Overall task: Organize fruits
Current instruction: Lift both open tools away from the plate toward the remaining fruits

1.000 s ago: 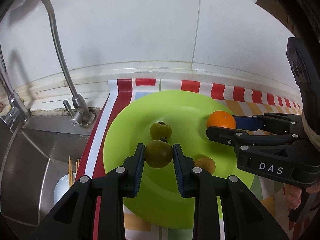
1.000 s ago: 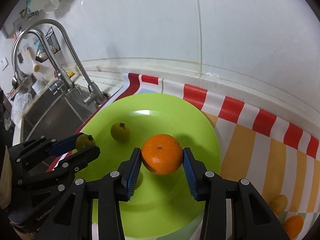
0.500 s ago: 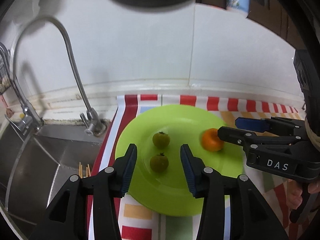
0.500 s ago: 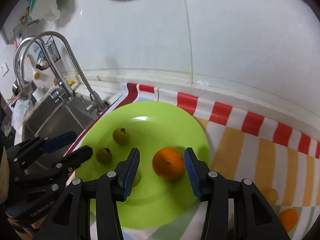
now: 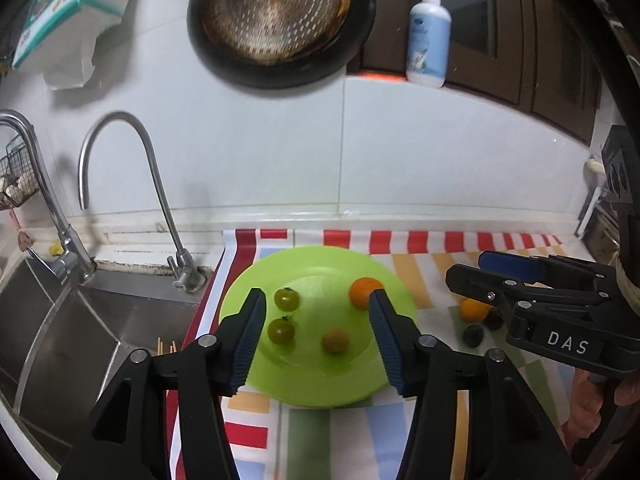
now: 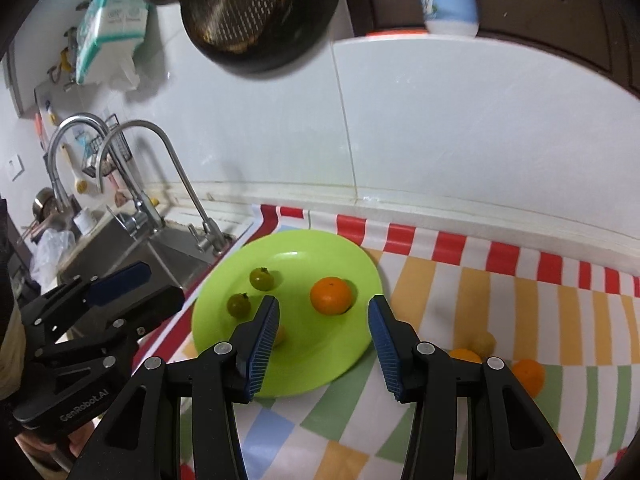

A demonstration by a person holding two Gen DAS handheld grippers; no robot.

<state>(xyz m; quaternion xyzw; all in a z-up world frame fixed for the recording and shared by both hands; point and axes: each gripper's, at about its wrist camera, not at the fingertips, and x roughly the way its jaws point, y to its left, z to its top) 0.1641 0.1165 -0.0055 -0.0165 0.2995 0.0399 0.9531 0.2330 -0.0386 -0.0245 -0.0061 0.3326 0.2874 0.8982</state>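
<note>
Lying on the green plate (image 6: 320, 364), the orange (image 6: 331, 295) sits beyond open right tongs (image 6: 322, 334).

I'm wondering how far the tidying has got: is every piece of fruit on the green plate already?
No. In the right wrist view an orange and a small yellow fruit lie on the striped cloth, outside the green plate.

Open air above the green plate (image 5: 320, 384) at frame centre. Left side is crowded: curved faucet (image 5: 160, 200) rises over the sink (image 5: 80, 340). Upper centre, a hanging pan (image 5: 280, 20) juts off the wall. Lower right, loose fruit (image 6: 528, 376) dots the striped cloth (image 6: 500, 280).
</note>
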